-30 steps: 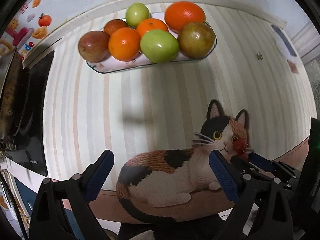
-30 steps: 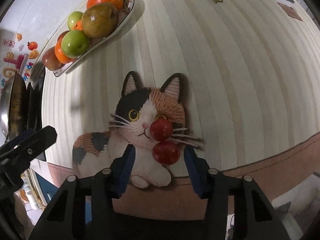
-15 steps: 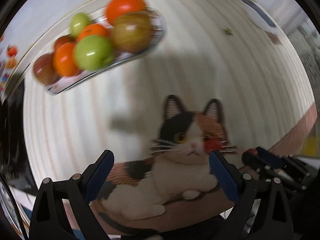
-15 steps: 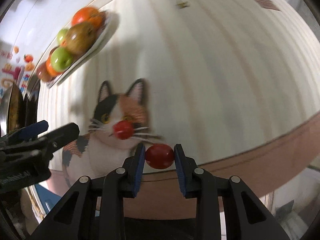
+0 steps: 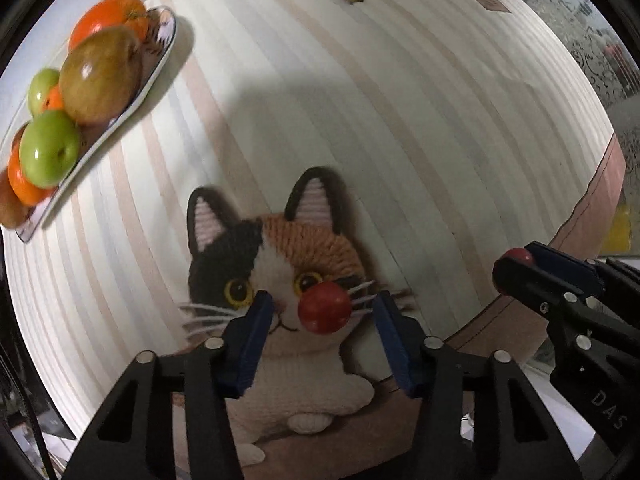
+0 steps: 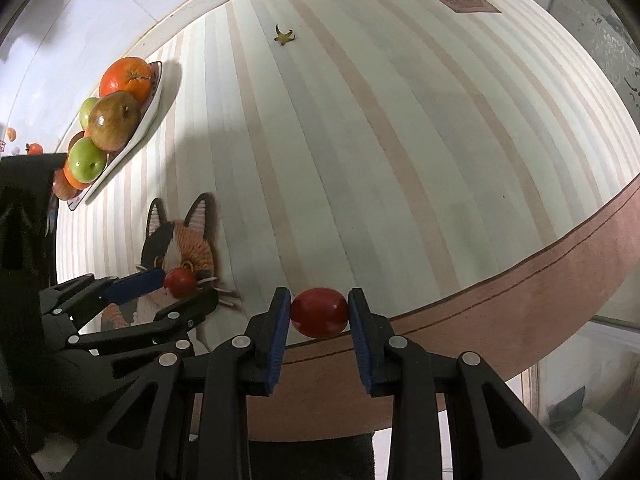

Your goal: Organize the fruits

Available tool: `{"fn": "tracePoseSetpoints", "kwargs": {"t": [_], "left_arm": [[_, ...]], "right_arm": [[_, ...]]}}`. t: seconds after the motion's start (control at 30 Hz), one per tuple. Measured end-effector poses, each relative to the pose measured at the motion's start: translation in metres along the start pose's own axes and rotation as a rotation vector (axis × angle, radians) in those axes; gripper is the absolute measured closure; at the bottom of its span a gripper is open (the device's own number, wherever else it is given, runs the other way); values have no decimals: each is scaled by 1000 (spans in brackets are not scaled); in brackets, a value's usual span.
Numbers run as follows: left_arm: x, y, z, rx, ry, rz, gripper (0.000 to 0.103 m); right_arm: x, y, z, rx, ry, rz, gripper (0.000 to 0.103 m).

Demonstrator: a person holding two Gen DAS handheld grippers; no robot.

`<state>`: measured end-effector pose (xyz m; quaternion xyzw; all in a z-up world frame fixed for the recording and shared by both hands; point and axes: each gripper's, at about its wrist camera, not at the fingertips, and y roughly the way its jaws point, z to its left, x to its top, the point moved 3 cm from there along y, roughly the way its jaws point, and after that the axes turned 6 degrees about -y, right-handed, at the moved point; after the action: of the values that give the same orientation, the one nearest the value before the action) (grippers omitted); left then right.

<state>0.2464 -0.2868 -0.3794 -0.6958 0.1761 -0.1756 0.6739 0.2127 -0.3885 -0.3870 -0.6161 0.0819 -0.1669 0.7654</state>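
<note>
A small red tomato [image 5: 325,308] lies on the face of a cat-shaped mat [image 5: 312,240]. My left gripper [image 5: 325,320] points down over it and its jaws are closing. The tomato sits between the blue pads [image 5: 260,320] with a gap on each side. In the right wrist view the same tomato [image 6: 180,282] shows between the left gripper's fingers [image 6: 140,282]. My right gripper [image 6: 319,300] is shut on a second red tomato [image 6: 319,312], held above the table's front edge. It also appears at the right of the left wrist view, right gripper [image 5: 518,260].
A long plate [image 5: 160,52] heaped with oranges, green apples and a brownish fruit stands at the far left, plate [image 6: 154,96]. A small yellow scrap [image 6: 284,36] lies far back on the striped cloth. The brown table border [image 6: 520,280] runs along the front right.
My right gripper shut on one tomato and carried it right, off the mat. My left gripper moved right and down over the cat's face, and its jaws narrowed around the other tomato.
</note>
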Motion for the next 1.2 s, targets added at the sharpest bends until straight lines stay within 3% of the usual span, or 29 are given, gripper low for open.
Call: {"fn": "tracePoseSetpoints", "kwargs": {"t": [0.07,0.2,0.4,0.67,0.8,1.0,1.2], "left_arm": [[2,-1,-3,5,8,-7,68],[8,-4,-5,-2,6,-8,80],[11,-6,-6,-8,1,-11,80],[15,-27,38,-53,-80,-46,80],[20,-61,87,-89,-194,-104,80],[19,-109,185,-129,-419,-201,80],[14,-113,278,-233,-668,-222,80]], "right_arm": [[0,0,-2,0,2,0,71],[2,-2,-4,0,6,-4,71],[13,1,2,-2,-4,-10,71],[29,-4,15,14,-32,-21,71],[45,-14,39,56,-76,-40,71],[78,-22,115,204,-196,-84,71],[99,4,212,362,-275,-124,71]]}}
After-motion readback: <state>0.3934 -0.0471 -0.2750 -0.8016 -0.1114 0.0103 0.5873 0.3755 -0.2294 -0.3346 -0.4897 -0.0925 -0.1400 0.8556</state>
